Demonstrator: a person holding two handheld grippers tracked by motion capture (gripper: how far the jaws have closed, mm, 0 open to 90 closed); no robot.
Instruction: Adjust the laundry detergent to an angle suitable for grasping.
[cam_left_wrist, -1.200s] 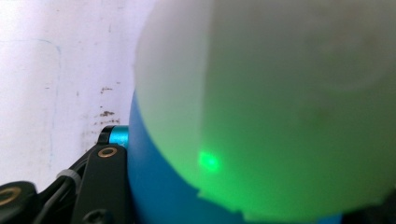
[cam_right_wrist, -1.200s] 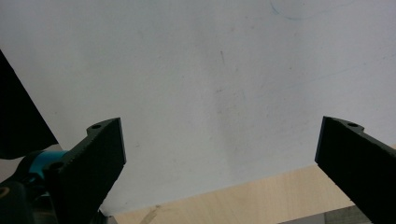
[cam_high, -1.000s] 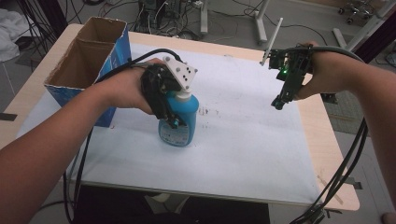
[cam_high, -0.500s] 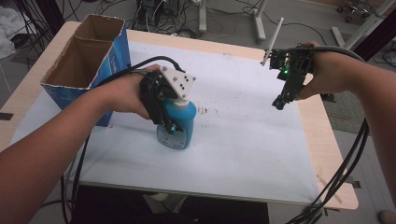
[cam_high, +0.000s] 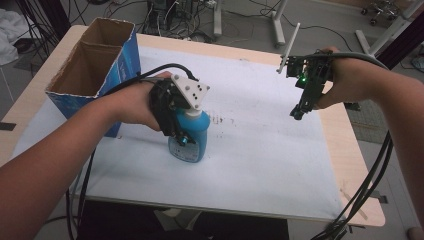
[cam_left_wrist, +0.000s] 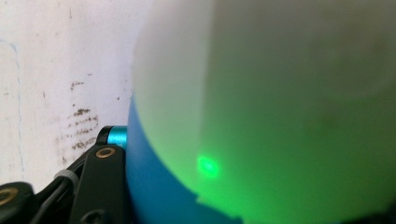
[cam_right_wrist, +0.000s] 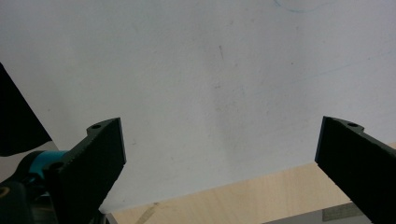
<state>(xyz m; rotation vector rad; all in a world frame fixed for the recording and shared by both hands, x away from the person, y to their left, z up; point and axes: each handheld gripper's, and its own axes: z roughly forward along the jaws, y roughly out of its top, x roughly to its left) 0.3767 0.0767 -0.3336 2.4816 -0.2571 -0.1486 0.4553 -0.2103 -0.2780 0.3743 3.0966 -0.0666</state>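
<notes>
I am clenching my left fingers (cam_high: 181, 136) on the blue bottle (cam_high: 192, 135), standing on the bench (cam_high: 260, 150) beneath them; I should be lifting straight, keeping it upright. My right fingers (cam_high: 298, 111) are hanging released, well apart.

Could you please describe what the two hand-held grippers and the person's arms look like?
Both forearms are bare, no sleeves. The left hand-held gripper is black with a grey three-cornered plate and a trailing black cable. The right hand-held gripper is black, with ridged jaws, a green light and grey cable.
</notes>
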